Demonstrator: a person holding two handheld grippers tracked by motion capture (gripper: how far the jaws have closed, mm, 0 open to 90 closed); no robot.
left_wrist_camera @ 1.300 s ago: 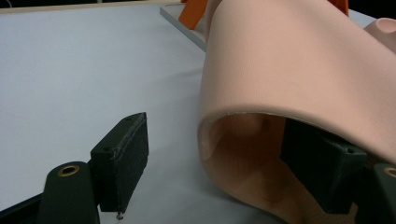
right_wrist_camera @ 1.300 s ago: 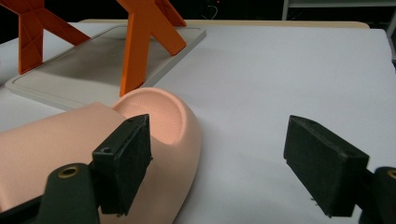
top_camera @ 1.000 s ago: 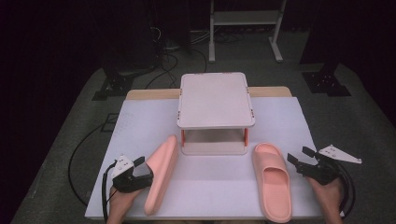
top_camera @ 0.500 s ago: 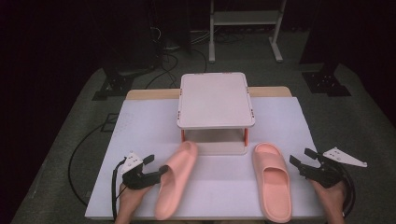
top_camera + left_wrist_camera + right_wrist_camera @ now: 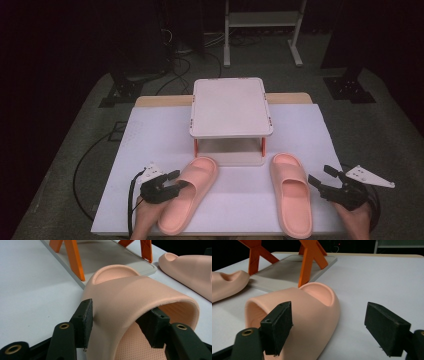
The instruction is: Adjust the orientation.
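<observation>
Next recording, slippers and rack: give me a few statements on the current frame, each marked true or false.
1. The left tool has its jaws around the strap of the left pink foam slipper, one outside, one inside. True.
2. The right tool is clamped on the right pink foam slipper. False: its jaws stand wide open beside it.
3. Both slippers sit on top of the white two-tier rack with orange legs. False: they lie on the white table in front of it.
4. The rack's top is bare. True.

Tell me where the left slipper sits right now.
In the high view the left slipper lies front-left on the white table, toe at the small rack's base, its strap between the left gripper's closing jaws.
</observation>
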